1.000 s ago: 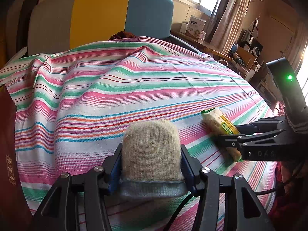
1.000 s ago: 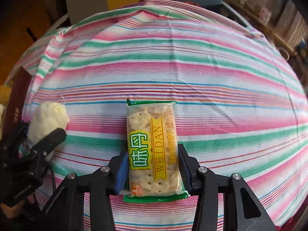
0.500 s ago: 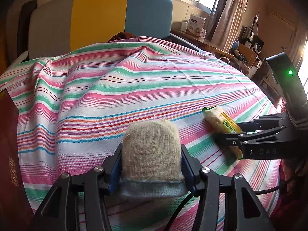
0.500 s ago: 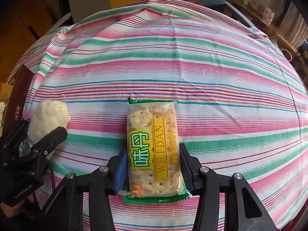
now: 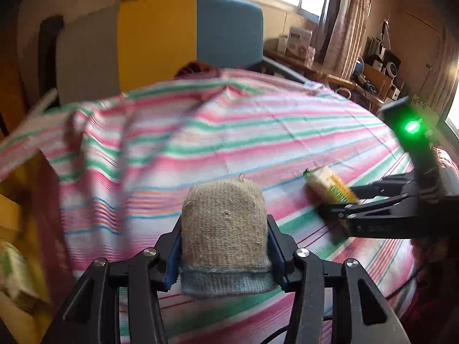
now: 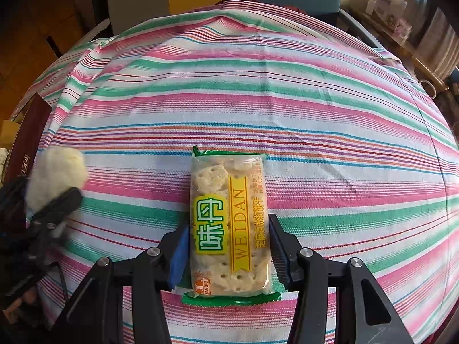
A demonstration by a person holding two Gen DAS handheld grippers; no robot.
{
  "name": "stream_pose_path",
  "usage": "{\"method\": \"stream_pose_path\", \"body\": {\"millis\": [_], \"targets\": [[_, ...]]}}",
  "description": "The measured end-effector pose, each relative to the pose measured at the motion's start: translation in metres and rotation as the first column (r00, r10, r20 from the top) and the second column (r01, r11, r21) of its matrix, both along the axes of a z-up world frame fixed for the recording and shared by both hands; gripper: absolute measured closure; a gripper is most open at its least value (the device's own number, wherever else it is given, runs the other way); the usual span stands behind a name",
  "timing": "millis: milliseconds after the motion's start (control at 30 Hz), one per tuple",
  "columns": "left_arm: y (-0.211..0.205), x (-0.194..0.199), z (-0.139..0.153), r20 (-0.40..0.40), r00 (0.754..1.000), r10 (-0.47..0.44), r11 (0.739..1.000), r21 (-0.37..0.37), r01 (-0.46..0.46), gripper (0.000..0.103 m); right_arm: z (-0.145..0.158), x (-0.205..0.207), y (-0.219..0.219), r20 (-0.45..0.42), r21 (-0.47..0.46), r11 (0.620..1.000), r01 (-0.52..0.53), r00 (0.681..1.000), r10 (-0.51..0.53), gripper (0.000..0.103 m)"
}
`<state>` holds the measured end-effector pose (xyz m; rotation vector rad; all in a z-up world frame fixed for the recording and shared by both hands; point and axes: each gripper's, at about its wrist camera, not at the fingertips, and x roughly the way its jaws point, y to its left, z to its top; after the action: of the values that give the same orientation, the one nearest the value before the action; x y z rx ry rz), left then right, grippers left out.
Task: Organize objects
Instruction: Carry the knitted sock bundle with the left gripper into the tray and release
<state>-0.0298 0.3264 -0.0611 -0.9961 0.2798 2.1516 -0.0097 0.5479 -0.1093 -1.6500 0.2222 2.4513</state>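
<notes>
My left gripper [image 5: 223, 246] is shut on a beige knitted pouch with a blue-grey hem [image 5: 223, 229] and holds it above the striped cloth [image 5: 229, 132]. My right gripper [image 6: 228, 246] is shut on a green-edged cracker packet [image 6: 229, 220], held over the cloth [image 6: 258, 86]. In the left wrist view the right gripper [image 5: 338, 209] and the packet [image 5: 327, 183] show at the right. In the right wrist view the left gripper [image 6: 54, 203] and the pouch [image 6: 54, 175] show at the far left.
A dark red box [image 6: 25, 143] lies at the cloth's left edge. A grey, yellow and blue panel [image 5: 160, 43] stands behind the table. A cluttered desk [image 5: 367, 77] is at the back right. A yellow surface with a pale packet [image 5: 14, 272] lies low at the left.
My left gripper has swung left with the pouch, and the left table edge and yellow surface have come into view. My right gripper still holds the packet and has drawn back a little.
</notes>
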Motion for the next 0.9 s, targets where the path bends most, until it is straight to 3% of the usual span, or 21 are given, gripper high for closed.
{"method": "stream_pose_path", "body": {"millis": [267, 533, 633, 733, 900], "targets": [[-0.041, 0.017, 0.061, -0.087, 0.995, 0.046, 0.995, 0.089, -0.039, 0.052, 0.000, -0.002, -0.002, -0.008, 0.017, 1.000, -0.008, 1.000, 0.008, 0.050], [-0.082, 0.015, 0.078, -0.088, 0.991, 0.100, 0.990, 0.107, -0.090, 0.052, -0.001, -0.003, -0.006, -0.021, 0.033, 0.999, -0.014, 1.000, 0.015, 0.049], [-0.102, 0.013, 0.075, -0.063, 0.991, 0.115, 0.988, 0.110, -0.108, 0.052, -0.001, -0.003, -0.007, -0.023, 0.037, 0.999, -0.014, 1.000, 0.015, 0.049], [-0.136, 0.006, 0.071, 0.014, 0.988, 0.154, 0.977, 0.149, -0.154, 0.052, -0.001, -0.002, -0.007, -0.023, 0.044, 0.999, -0.016, 1.000, 0.017, 0.049], [-0.226, -0.006, 0.070, 0.076, 0.954, 0.289, 0.932, 0.204, -0.299, 0.052, -0.001, -0.003, -0.009, -0.023, 0.055, 0.998, -0.015, 1.000, 0.016, 0.049]]}}
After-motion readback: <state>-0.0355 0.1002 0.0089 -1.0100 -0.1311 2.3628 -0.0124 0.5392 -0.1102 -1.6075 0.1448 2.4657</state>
